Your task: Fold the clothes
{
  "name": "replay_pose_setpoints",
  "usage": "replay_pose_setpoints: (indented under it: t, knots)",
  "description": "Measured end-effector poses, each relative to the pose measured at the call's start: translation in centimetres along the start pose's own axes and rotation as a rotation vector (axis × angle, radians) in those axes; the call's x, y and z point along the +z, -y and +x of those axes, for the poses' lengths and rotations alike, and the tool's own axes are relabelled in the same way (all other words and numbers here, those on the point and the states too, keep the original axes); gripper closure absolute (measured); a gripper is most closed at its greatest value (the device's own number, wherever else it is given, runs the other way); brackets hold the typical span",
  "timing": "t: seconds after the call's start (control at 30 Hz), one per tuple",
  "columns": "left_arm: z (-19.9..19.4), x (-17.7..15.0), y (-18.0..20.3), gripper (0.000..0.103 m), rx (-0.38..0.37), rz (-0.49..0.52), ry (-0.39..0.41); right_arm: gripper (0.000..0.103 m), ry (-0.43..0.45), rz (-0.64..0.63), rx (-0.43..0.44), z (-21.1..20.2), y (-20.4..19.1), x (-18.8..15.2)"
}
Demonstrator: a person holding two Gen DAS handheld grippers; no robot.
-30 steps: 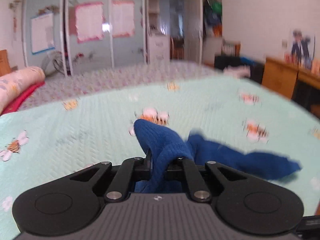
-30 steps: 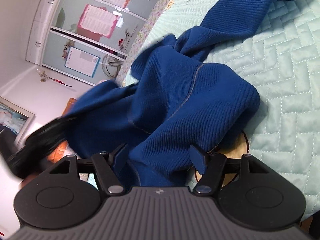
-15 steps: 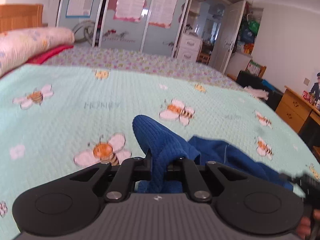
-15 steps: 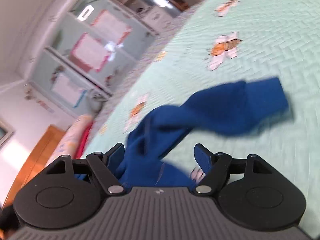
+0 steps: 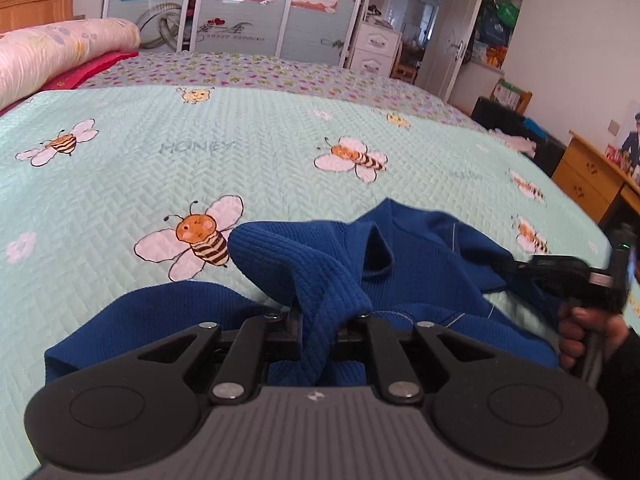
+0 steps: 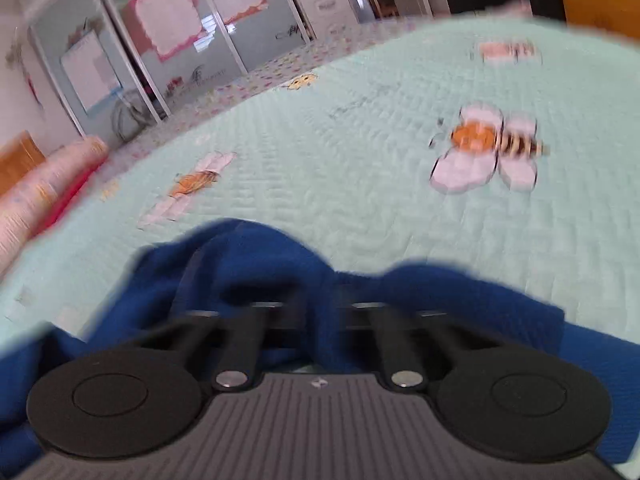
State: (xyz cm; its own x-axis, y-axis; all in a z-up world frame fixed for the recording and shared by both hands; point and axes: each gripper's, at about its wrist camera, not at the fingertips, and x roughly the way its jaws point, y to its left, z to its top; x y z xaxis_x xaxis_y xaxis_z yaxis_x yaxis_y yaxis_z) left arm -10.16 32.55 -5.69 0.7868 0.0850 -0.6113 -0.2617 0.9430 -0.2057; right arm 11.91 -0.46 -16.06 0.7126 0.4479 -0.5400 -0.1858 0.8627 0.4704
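Blue ribbed knit makes up the sweater (image 5: 420,264), which lies bunched and rumpled on the mint quilt (image 5: 240,168) of a bed, near its front edge, with a bee print just beside the raised fold. The left gripper (image 5: 320,320) is clamped on a thick fold of the cloth, which stands up in a rounded hump between its fingers. The right gripper (image 6: 316,312), seen in its own blurred view, has its fingers drawn close with blue cloth running between them, so it appears to be gripping the sweater as well; from the left view it reaches in at the far right side of the garment, held by a hand (image 5: 580,336). The knit looks soft, fairly thick and limp: it will sag and drape from wherever it is held, will not keep a crease on its own, and should not slip easily because of its ribbed surface. It seems light enough for two pinch grips. For a tidy fold the better holds are likely the firm edges, such as the hem, shoulder seams or cuffs, rather than mid-cloth bunches, though which part each gripper now holds cannot be told.
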Motion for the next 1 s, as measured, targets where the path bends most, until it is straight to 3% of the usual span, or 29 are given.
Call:
replay_pose_setpoints:
  t: [0.17, 0.27, 0.37, 0.43, 0.53, 0.63, 0.83, 1.0]
  knots:
    - [-4.7, 1.5, -1.3, 0.093, -0.016, -0.042, 0.139, 0.096, 0.216, 0.02, 0.116, -10.3, -1.7, 0.6]
    - [-8.0, 2.2, -2.5, 0.093, -0.012, -0.064, 0.221, 0.096, 0.375, 0.039, 0.125, -16.6, -1.6, 1.8]
    - [-9.4, 1.5, -3.4, 0.093, 0.005, -0.08, 0.226, 0.096, 0.484, 0.113, 0.111, -21.1, 0.4, 2.3]
    - [-9.5, 0.6, -3.7, 0.093, 0.002, -0.088, 0.203, 0.096, 0.485, 0.153, 0.059, -21.9, 2.1, 2.0]
    - [-8.5, -0.7, -2.5, 0.093, -0.045, -0.042, 0.134, 0.096, 0.406, 0.209, -0.009, -21.4, 4.5, 0.8]
    - [-7.0, -0.9, 0.0, 0.082, -0.092, 0.05, 0.069, 0.096, 0.366, 0.23, -0.047, -20.8, 5.8, -0.3]
    - [-1.7, 1.2, 6.7, 0.05, -0.198, 0.255, -0.007, 0.095, 0.384, 0.225, 0.039, -22.4, 5.1, 0.5]
    - [6.0, 2.4, 13.6, 0.035, -0.178, 0.538, -0.096, 0.091, 0.405, 0.213, 0.116, -23.9, 4.4, 1.2]
